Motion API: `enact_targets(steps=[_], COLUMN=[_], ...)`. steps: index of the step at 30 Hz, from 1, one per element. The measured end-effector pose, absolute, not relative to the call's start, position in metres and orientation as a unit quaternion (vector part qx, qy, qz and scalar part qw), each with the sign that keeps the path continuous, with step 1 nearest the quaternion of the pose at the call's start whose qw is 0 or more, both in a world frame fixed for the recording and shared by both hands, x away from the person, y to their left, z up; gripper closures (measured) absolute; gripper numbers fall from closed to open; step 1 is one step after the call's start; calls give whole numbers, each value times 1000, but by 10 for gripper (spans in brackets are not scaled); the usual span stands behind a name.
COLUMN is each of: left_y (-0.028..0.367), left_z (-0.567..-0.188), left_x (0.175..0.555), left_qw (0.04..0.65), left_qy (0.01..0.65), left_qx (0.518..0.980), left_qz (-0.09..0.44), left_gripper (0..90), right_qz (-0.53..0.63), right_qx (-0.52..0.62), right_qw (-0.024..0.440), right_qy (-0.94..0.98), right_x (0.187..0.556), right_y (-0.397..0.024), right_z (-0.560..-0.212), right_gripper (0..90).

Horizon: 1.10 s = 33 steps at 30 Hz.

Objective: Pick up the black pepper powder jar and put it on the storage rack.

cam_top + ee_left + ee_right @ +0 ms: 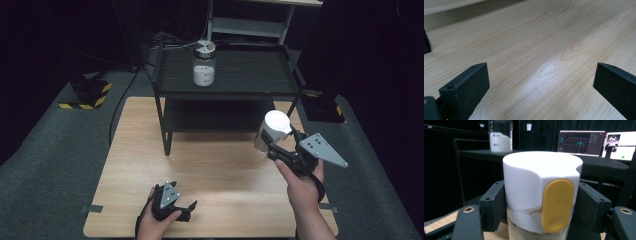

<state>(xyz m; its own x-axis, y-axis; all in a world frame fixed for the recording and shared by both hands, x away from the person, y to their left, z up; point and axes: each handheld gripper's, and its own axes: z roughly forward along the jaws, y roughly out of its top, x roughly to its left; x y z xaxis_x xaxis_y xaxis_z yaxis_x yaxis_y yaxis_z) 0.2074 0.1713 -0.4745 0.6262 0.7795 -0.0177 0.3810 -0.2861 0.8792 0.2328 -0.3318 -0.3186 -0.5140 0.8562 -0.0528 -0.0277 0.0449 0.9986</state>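
The right gripper [274, 141] is clamped on the white-capped jar [272, 131], held above the wooden table [215, 165] in front of the black shelf rack [227, 80]. The left gripper [187, 209] rests low over the table, jaws apart.

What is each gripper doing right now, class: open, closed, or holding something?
Left gripper: open, holding nothing, low over the wooden table.
Right gripper: closed on the white-capped jar, held above the table.

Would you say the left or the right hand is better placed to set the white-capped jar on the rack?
Right: its gripper already clamps the jar near the rack; the left gripper sits open, low on the table.
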Motion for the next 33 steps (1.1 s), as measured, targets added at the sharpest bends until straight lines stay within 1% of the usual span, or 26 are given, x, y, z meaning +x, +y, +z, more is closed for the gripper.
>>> enact_targets(steps=[28, 33], left_y=[172, 173], left_z=[-474, -475], left_x=[208, 208], left_qw=[465, 467], left_qy=[372, 373], left_qx=[775, 773], left_qz=[212, 211], left_gripper=[7, 7], right_qz=[618, 616], right_qx=[329, 335], right_qw=[393, 391], right_qy=[596, 595], right_x=[261, 269], right_y=[-312, -308], right_z=[-247, -236], right_gripper=[304, 304])
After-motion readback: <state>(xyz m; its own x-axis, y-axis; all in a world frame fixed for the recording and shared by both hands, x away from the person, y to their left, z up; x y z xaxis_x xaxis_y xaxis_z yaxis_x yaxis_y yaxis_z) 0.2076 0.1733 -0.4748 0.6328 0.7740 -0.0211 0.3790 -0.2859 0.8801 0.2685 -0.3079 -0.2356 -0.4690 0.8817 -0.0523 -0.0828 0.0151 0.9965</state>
